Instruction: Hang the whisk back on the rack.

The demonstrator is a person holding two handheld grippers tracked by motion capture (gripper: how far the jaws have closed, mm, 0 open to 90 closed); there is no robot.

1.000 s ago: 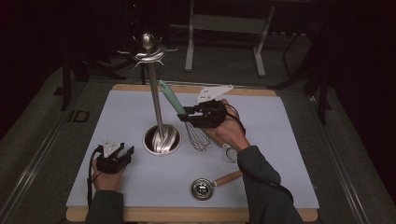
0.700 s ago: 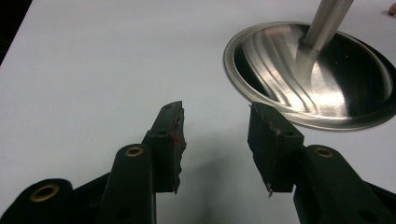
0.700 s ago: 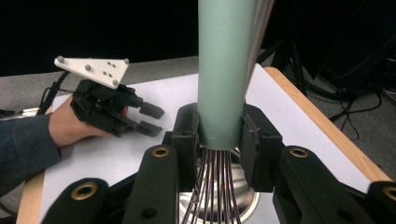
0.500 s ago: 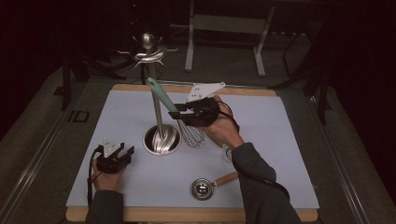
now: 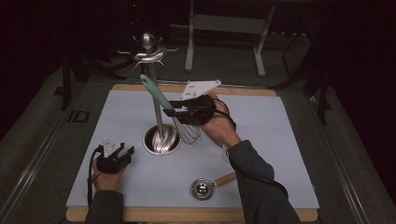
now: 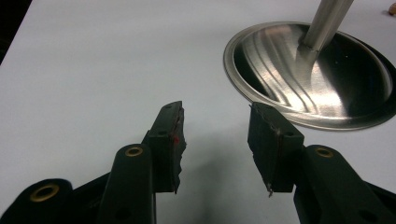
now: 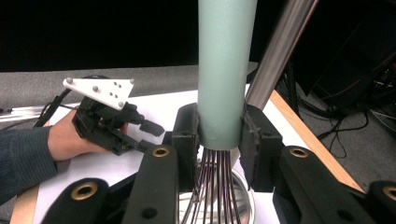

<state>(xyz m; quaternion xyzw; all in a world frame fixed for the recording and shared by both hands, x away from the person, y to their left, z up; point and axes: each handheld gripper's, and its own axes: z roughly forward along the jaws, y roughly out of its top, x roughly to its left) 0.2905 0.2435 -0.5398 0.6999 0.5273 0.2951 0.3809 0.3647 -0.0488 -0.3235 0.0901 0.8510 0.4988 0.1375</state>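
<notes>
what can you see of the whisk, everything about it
The whisk has a pale green, smooth handle that looks like plastic, and thin dark metal wires that fan out from its lower end into a balloon. It is off the table, tilted, handle up and to the left, wires down beside the stand's pole and above its round steel base. The right gripper is shut on the handle's lower end, one pad on each side, just above the wires.

- Dark room; light falls on pale blue, wood-edged surface (image 5: pixel 289 140).
- Grey carpeted floor (image 5: pixel 355 154) around it.
- Grey metal frame legs (image 5: pixel 224 23) behind.
- Black cables (image 7: pixel 341 135) on floor.
</notes>
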